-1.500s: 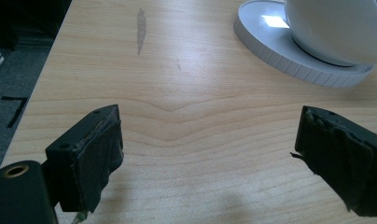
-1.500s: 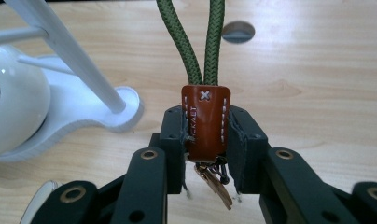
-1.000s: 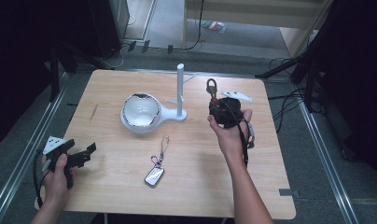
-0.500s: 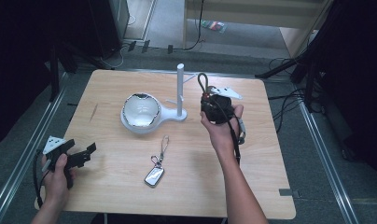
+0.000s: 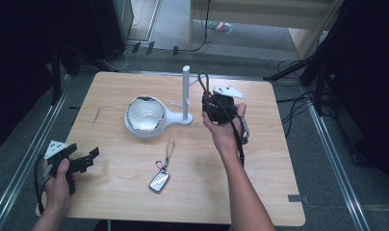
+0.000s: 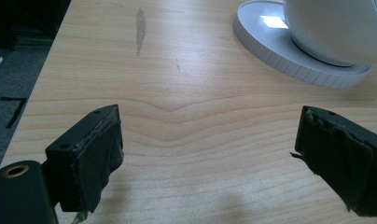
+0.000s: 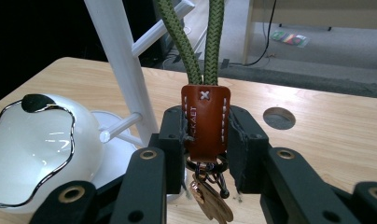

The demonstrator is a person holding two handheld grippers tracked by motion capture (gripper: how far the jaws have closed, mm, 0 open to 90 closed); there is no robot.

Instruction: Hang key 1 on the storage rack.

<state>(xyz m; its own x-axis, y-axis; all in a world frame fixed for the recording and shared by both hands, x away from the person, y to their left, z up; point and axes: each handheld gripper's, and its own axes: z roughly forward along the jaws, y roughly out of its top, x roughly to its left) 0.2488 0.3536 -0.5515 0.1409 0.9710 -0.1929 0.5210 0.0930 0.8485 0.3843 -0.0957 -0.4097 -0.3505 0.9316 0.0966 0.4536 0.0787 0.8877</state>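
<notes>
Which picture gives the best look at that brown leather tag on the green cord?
The right gripper view: the leather tag sits close up, clamped between the jaws, stitching visible. The high view shows just the cord loop above the right hand-held gripper.

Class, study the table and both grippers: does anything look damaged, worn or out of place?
The left gripper has frayed, torn padding on its jaws. A dark streak marks the table. A key fob lies loose there. Nothing is spilled.

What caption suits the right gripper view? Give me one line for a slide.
Right claw shut on a brown leather key fob, its green cord loop raised beside the white peg stand.
</notes>
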